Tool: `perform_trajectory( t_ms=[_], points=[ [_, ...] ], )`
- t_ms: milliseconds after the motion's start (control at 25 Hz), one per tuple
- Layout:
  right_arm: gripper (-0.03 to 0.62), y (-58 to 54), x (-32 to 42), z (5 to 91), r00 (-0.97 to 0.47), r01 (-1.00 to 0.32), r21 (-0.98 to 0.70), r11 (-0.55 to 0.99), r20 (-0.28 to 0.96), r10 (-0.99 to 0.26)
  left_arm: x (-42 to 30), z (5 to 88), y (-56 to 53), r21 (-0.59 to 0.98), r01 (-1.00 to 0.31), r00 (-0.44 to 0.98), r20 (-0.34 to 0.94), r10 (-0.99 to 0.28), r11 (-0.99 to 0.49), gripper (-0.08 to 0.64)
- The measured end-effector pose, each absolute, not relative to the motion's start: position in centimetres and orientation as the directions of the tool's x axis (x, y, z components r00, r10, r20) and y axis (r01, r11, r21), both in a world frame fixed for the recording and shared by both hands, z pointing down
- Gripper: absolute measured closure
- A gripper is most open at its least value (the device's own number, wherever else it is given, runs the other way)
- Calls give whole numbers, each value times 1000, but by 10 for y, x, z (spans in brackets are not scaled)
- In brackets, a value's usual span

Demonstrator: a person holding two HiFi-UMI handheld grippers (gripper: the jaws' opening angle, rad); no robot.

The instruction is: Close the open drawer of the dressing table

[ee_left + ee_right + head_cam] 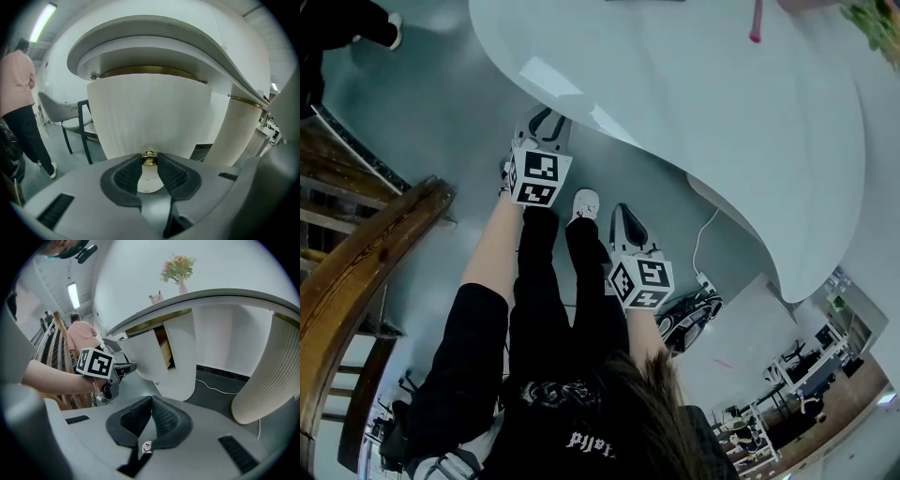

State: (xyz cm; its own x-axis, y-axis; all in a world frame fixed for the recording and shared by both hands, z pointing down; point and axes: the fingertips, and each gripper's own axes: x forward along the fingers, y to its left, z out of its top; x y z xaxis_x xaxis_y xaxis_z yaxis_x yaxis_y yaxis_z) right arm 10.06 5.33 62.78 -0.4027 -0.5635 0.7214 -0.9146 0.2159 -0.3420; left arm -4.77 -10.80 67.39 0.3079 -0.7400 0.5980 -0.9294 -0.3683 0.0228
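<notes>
The dressing table [694, 84] has a white curved top. In the right gripper view its drawer [180, 357] stands out from under the top, with the wooden inside [165, 351] showing. In the left gripper view the ribbed white drawer front [150, 112] fills the middle, with a small brass knob [149, 159] at its lower edge. My left gripper [149, 156] is shut on that knob, a pad on each side; it reaches under the table's edge [546, 120]. My right gripper [151, 401] hangs back [625, 216], its pads touching at the tips with nothing between them.
A ribbed white column leg [267, 380] stands right of the drawer, with a white cable [215, 389] on the floor behind. A grey chair [65, 115] and a person in a pink top [16, 84] are at the left. A wooden stair rail [356, 262] runs beside me.
</notes>
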Motion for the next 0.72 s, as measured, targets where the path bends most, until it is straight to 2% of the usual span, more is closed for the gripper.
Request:
perform_trajectory(
  t_ms=[480,720],
  points=[
    [566,46,105,642,-391,-919,-339,200,727,-564,-36,674,-136,9,-915,341,549,-763,-403,445],
    [566,31,109,636,-385,-915,-370,161,682,-622,-33,672,-146,9,-916,348,513,-785,-400,445]
  ],
)
